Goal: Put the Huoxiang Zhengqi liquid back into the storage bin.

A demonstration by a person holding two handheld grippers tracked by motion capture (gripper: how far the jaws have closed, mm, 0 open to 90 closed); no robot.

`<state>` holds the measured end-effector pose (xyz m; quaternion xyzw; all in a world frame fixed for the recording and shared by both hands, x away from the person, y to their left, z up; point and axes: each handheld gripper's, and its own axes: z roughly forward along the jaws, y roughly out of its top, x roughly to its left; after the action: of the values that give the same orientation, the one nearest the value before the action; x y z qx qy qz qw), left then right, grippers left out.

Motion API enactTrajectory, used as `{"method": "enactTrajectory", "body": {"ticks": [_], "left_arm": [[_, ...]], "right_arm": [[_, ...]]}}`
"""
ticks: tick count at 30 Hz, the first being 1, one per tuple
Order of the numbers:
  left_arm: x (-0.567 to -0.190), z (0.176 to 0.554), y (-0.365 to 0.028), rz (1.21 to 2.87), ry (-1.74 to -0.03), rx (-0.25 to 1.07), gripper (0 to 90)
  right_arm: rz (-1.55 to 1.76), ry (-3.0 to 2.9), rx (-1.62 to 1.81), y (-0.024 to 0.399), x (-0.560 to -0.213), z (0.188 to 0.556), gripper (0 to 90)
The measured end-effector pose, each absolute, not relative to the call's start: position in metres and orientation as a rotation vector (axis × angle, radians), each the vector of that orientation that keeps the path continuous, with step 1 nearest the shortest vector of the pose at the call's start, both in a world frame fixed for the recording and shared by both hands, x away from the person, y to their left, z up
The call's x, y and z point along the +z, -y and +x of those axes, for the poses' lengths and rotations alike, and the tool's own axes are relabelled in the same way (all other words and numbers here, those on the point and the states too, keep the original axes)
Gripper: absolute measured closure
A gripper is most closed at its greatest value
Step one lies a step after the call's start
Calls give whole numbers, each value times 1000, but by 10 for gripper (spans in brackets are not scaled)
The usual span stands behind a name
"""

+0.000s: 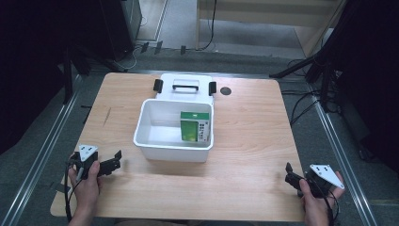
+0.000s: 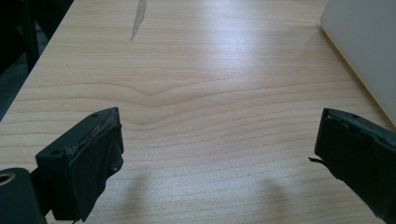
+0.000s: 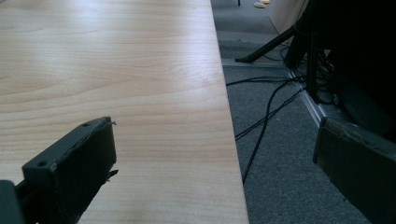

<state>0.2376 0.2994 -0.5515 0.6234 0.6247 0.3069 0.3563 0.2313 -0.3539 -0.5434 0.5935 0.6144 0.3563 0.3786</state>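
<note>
Hiding lower half of green box point(image 1: 195, 126): white bin point(image 1: 150, 141) wall.

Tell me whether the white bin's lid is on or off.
Off. The white bin stands open-topped with a green box visible inside, and the lid lies on the table just behind it, handle up.

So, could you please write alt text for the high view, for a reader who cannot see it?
An open white bin sits mid-table with a green box standing inside it and its lid lying just behind. The left gripper and right gripper, each held in a hand, rest open at the wooden table's near corners.
</note>
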Motion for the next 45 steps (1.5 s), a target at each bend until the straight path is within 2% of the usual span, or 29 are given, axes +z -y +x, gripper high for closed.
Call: {"method": "enactTrajectory", "body": {"ticks": [26,45], "left_arm": [[-552,237,-299,1624,-1611,794,21],[-552,239,-300,1623,-1616,779,21]], "right_arm": [[1480,-1564,979,372,-545,197,0],[1473,-1610,1032,371,-545,206,0]]}}
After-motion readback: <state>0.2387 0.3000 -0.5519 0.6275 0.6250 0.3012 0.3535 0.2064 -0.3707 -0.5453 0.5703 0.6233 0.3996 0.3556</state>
